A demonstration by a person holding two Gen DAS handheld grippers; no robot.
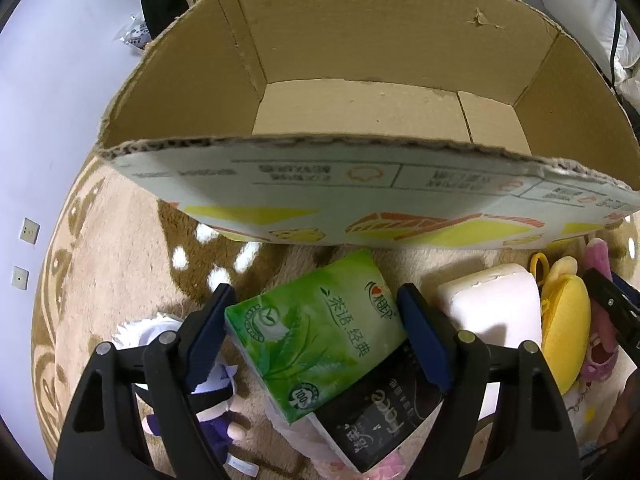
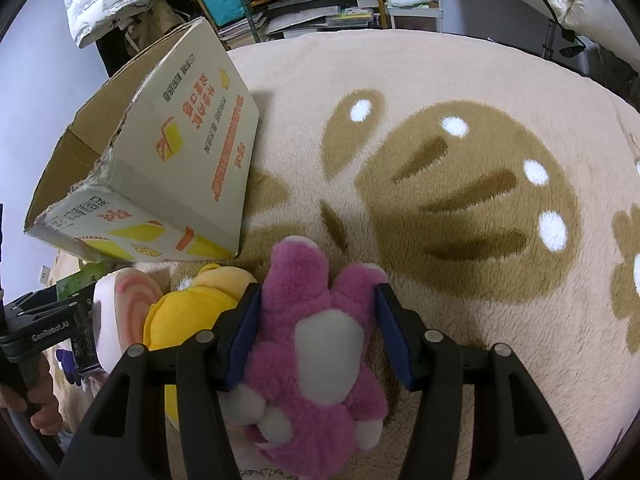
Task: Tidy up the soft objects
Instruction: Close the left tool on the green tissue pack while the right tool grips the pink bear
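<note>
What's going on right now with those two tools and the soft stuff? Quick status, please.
Left tool open around green tissue pack. Right tool open around pink plush. Cardboard box empty, just ahead. Nothing blocking.

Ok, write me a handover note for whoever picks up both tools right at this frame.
Left tool: open, fingers either side of the green tissue pack, not yet clamped.
Right tool: open around the pink plush, which lies on the rug.
Box: nothing visible inside.
Black pack, yellow plush, roll pillow and doll lie on the rug.
Done: nothing boxed. Left: all of it.
</note>
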